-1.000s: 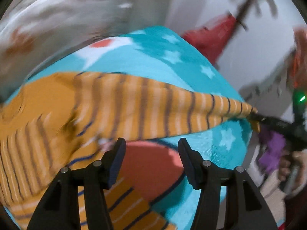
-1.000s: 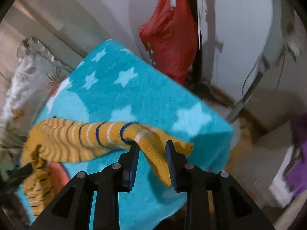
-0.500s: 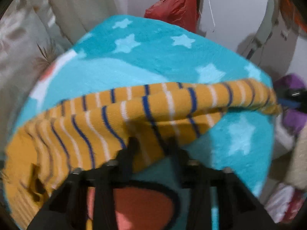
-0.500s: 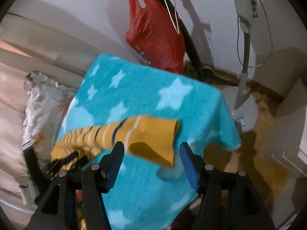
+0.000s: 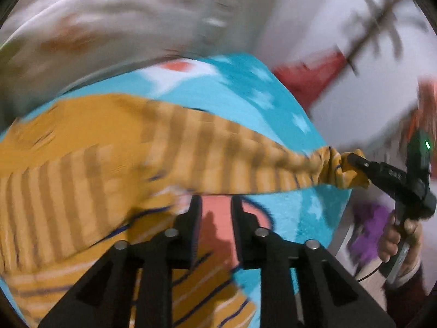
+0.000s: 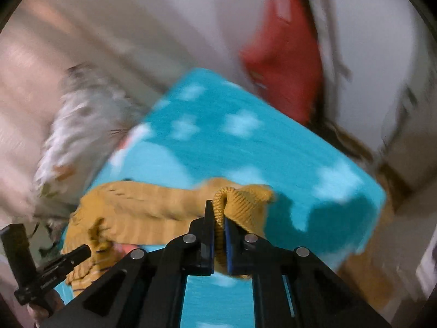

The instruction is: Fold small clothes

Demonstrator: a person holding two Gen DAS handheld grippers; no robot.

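A small mustard-yellow striped sweater (image 5: 114,164) lies on a turquoise star-pattern blanket (image 5: 245,87). One sleeve is stretched out to the right. My right gripper (image 6: 218,216) is shut on the ribbed cuff of that sleeve (image 6: 240,199); it also shows in the left wrist view (image 5: 355,164) at the sleeve's end. My left gripper (image 5: 215,205) is open with a narrow gap, empty, just below the stretched sleeve over a salmon patch of the blanket. It also shows in the right wrist view (image 6: 82,251) by the sweater's body. Both views are motion-blurred.
A patterned grey pillow (image 6: 82,125) lies left of the blanket. A red bag (image 6: 284,63) hangs on the wall behind. The blanket's right edge (image 6: 377,199) drops to the floor. Purple fabric (image 5: 374,224) sits at the right.
My right gripper, open half a second ago, has shut on the sleeve cuff. My left gripper has let go of the sleeve and drawn back below it.
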